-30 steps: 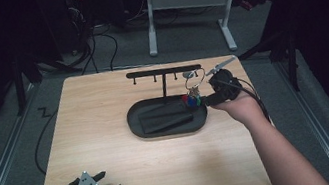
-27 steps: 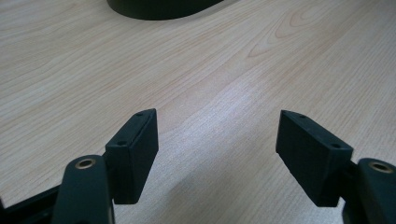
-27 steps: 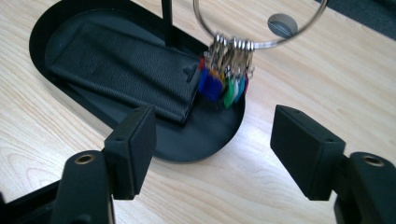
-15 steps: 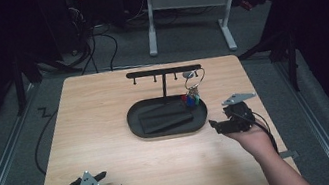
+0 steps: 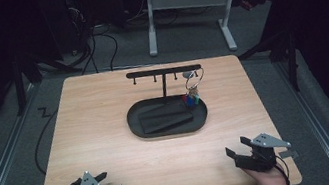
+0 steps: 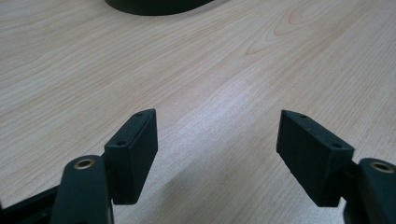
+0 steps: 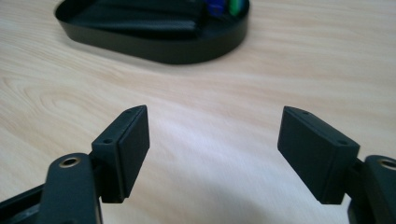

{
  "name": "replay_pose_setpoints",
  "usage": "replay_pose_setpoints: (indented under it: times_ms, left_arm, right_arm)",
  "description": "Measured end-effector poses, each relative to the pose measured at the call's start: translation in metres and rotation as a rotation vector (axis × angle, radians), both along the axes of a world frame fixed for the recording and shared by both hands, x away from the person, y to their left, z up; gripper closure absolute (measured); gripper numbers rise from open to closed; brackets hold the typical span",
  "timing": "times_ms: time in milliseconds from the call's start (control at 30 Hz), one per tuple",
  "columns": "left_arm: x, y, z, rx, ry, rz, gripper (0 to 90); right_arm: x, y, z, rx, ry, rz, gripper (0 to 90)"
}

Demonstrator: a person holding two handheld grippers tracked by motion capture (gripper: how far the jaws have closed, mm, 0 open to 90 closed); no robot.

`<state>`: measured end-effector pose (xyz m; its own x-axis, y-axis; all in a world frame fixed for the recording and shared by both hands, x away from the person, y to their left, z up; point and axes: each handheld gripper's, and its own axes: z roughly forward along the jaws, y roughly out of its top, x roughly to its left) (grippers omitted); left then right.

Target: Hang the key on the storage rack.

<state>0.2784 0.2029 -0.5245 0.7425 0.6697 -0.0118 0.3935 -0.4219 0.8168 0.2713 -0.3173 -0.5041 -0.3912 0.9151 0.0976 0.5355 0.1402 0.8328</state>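
Hanging from black rack (image 5: 163, 71): keyring (image 5: 192, 82), coloured charms over tray (image 5: 134, 123).

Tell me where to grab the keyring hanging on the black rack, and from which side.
Grip the keyring by its big wire loop, just below the peg of the rack, coming from the near right side. The loop hangs free and thin there, while the colourful charms dangle low over the black tray.
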Motion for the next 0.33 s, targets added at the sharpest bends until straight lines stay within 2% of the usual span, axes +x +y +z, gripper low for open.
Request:
replay_pose_setpoints:
  times_ms: [33, 100, 167, 233, 333]
  left_arm:
    - [0.0003, 0.0001, 0.0001, -0.001, 0.003, 0.000, 30.2]
    - [0.0010, 0.0001, 0.0001, -0.009, 0.006, 0.003, 31.9]
    - [0.0020, -0.0002, 0.0008, -0.017, 0.003, 0.005, 32.0]
    - [0.0034, -0.0010, 0.0007, -0.019, 0.002, 0.014, 32.0]
    - [0.0056, -0.0011, 0.0004, -0.020, 0.008, 0.017, 31.4]
  right_arm:
    - [-0.0038, -0.0022, 0.0014, 0.004, 0.004, 0.015, 25.0]
    - [-0.0098, -0.0067, -0.0008, -0.005, 0.011, 0.005, 25.1]
    - [-0.0112, -0.0083, -0.0043, -0.002, 0.027, 0.014, 25.0]
    - [-0.0107, -0.0078, -0.0050, -0.007, 0.022, 0.011, 25.0]
    - [-0.0116, -0.0056, -0.0053, 0.024, 0.024, 0.016, 25.0]
